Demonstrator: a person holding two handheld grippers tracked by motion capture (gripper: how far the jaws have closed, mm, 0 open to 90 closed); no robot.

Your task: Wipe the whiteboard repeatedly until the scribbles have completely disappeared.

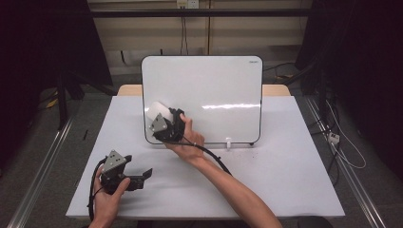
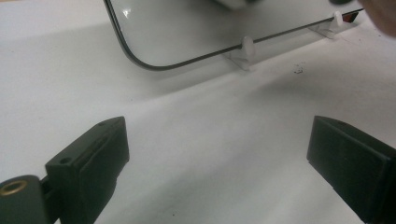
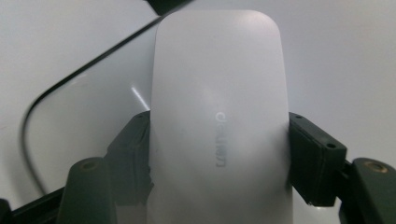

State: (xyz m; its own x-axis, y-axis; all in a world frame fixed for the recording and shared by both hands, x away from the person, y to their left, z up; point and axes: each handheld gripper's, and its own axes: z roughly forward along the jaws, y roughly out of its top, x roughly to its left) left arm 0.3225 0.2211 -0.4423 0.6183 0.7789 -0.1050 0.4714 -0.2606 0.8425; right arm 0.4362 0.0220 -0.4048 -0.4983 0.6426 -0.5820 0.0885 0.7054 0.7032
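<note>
Your right gripper (image 1: 160, 115) is clamped across the white, rounded-rectangular plastic whiteboard eraser (image 3: 219, 121); its jaws press on the eraser's two long sides, as the right gripper view shows. The eraser (image 1: 158, 110) sits against the lower-left part of the upright, black-rimmed glossy whiteboard (image 1: 209, 85), at about 8 o'clock from the board's middle.

Handling judgement: the eraser looks light and rigid, with a smooth matte shell that could slip between hard pads. Keep the hold at its waist, on the parallel flanks (not on the curved ends, where the jaws would ride off). A faint embossed mark runs along its back.

The whiteboard is thin, stiff and slick, and it stands on small white plastic clip feet (image 2: 246, 49); judge it easy to tip or push back, so press lightly.

Your left gripper (image 1: 124, 175) rests at 7 o'clock on the matte white table (image 1: 285, 180), jaws well apart with nothing between them.
</note>
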